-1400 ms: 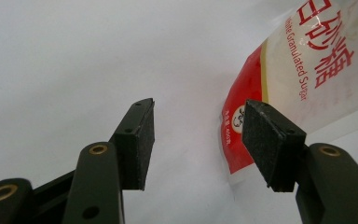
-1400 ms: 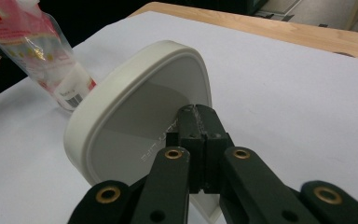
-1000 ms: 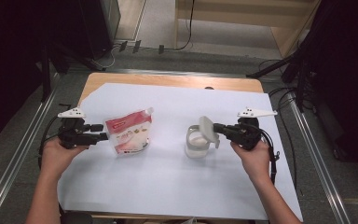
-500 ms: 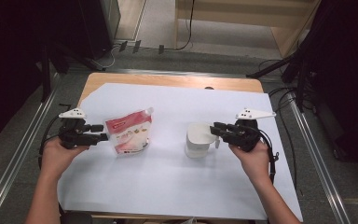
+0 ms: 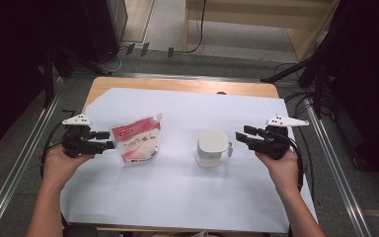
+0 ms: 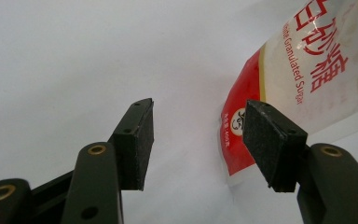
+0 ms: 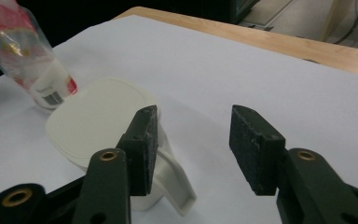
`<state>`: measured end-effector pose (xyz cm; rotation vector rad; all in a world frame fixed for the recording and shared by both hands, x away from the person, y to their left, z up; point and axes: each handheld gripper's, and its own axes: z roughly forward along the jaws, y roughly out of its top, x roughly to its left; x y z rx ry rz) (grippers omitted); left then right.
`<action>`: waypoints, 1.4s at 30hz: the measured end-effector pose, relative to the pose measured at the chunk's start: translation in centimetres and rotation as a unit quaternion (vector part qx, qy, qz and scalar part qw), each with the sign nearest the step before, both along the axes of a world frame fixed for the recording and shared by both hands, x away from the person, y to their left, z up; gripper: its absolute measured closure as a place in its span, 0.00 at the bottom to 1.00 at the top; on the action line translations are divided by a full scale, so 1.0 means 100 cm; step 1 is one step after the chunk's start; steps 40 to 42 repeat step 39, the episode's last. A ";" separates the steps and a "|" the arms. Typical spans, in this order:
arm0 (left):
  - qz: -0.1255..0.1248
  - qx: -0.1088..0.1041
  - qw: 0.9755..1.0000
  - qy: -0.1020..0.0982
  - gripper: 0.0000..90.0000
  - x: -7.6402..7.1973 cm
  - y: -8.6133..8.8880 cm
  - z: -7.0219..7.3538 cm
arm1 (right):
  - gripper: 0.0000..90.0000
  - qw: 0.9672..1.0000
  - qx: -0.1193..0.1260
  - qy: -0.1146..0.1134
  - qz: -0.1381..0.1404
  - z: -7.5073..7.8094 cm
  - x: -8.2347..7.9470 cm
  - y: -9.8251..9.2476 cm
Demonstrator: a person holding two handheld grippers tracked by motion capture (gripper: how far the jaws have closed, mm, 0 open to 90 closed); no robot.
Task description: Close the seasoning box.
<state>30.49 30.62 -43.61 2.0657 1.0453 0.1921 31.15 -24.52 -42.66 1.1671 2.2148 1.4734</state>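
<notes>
The work surface is a wooden table (image 5: 177, 85) covered by a large white paper sheet (image 5: 187, 192). Two items stand on the sheet: a red-and-white sugar pouch (image 5: 135, 140) toward the left, and a white lidded container (image 5: 211, 148) right of centre, well apart from the pouch.

Right gripper (image 5: 243, 137) — held in the person's right hand (image 5: 280, 165), pointing level toward the container. Its jaws have just been opening, and they now stand parted with nothing between them. In the right gripper view the gripper (image 7: 193, 140) shows a clear gap of bare paper between the pads; the container (image 7: 98, 126) sits low and to the left, lid closed, its handle tab (image 7: 177, 184) projecting beside the left-hand pad. The gripper is just beside the container, not gripping it.

Left gripper (image 5: 106, 143) — held in the person's left hand (image 5: 61, 160), pointing level at the pouch's left edge. In the left gripper view the gripper (image 6: 198, 140) has its jaws parted at a moderate width; the pouch (image 6: 303, 79) lies past the right-hand pad, its lower red corner near that pad — whether it touches cannot be told.
</notes>
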 end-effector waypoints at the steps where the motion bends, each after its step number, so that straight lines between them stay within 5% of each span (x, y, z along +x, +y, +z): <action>1: 0.000 0.000 1.000 0.000 0.49 0.000 0.000 0.000 | 0.58 1.000 0.000 0.000 0.000 0.000 0.000 0.000; 14: -0.005 0.003 1.000 -0.001 0.48 -0.002 -0.004 0.001 | 0.51 0.999 0.006 -0.003 -0.039 -0.015 -0.002 -0.032; 28: -0.008 0.001 1.000 -0.001 0.46 -0.001 -0.007 0.000 | 0.50 0.999 -0.004 0.022 -0.046 -0.031 0.007 -0.034; 42: -0.008 -0.002 1.000 -0.001 0.45 -0.003 -0.004 -0.002 | 0.49 0.999 0.000 0.019 -0.050 -0.031 0.007 -0.036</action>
